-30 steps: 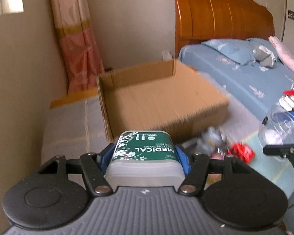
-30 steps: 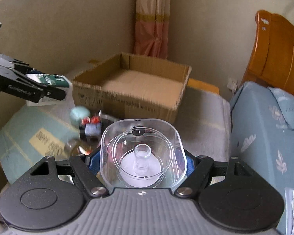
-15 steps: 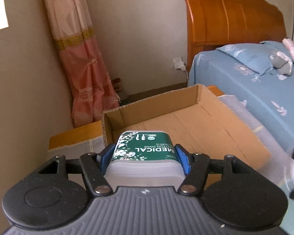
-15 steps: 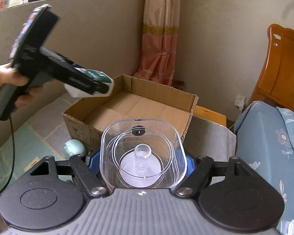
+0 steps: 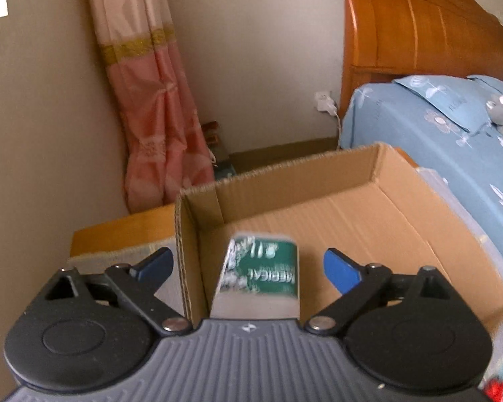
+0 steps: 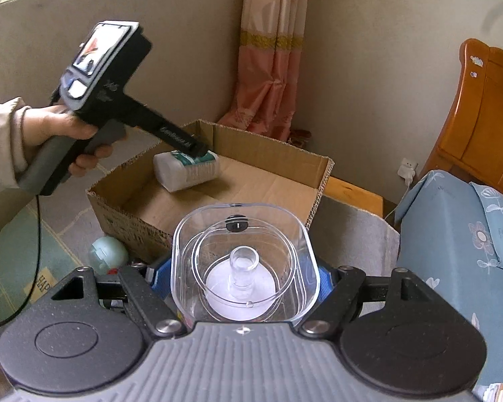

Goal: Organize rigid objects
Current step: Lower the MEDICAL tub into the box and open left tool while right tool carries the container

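An open cardboard box (image 5: 379,171) stands ahead; it also shows in the right wrist view (image 6: 322,181). My left gripper (image 5: 248,264) is open above the box's near left corner. The green-and-white cotton swab tub (image 5: 261,274) is free between its blue fingertips (image 5: 340,273), blurred, inside the box. In the right wrist view the tub (image 6: 186,171) lies tilted just under the left gripper (image 6: 198,149). My right gripper (image 6: 241,274) is shut on a clear plastic container (image 6: 241,261), short of the box's near wall.
A pale green ball (image 6: 107,254) and small red items lie by the box's near left wall. A bed with blue sheets (image 5: 452,140) and a wooden headboard (image 5: 419,30) is to the right. A pink curtain (image 5: 151,100) hangs behind the box.
My left gripper opened and let go of the swab tub, which dropped into the box. The right gripper moved a little closer to the box with the clear container.
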Available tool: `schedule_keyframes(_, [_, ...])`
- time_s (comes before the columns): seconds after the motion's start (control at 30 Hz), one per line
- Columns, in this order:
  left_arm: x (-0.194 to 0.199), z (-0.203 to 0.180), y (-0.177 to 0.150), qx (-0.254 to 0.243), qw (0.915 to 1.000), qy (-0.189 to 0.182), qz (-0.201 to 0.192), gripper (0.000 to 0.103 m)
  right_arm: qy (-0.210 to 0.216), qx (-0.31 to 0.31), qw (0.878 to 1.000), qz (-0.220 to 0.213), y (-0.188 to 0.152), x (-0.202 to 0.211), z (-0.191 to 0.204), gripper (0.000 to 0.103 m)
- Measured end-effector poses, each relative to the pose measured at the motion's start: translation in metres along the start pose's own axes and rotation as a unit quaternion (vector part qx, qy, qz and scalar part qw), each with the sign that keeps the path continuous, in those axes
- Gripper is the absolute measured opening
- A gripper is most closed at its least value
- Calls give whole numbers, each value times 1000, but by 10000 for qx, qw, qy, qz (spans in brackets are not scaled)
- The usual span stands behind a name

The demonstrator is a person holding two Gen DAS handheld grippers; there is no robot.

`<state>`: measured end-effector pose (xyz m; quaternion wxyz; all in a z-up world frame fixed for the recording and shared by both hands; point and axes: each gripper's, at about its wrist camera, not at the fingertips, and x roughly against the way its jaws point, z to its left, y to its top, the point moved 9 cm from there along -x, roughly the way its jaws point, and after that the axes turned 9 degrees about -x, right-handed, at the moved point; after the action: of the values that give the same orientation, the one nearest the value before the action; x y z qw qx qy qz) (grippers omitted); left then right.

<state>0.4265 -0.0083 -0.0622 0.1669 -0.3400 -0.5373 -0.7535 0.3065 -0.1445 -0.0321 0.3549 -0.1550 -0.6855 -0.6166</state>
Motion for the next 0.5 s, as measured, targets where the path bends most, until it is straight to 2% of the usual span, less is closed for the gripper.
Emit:
schedule_keyframes(0.23, [32,-3,-6,-178,9996,-176,-102,97,-10,-13,10000,18,13,8,2,81])
schedule_keyframes(0.5, [66,2,-19,89,9980,-518,-342,99,31,166,9998,67,47,-5,10,81])
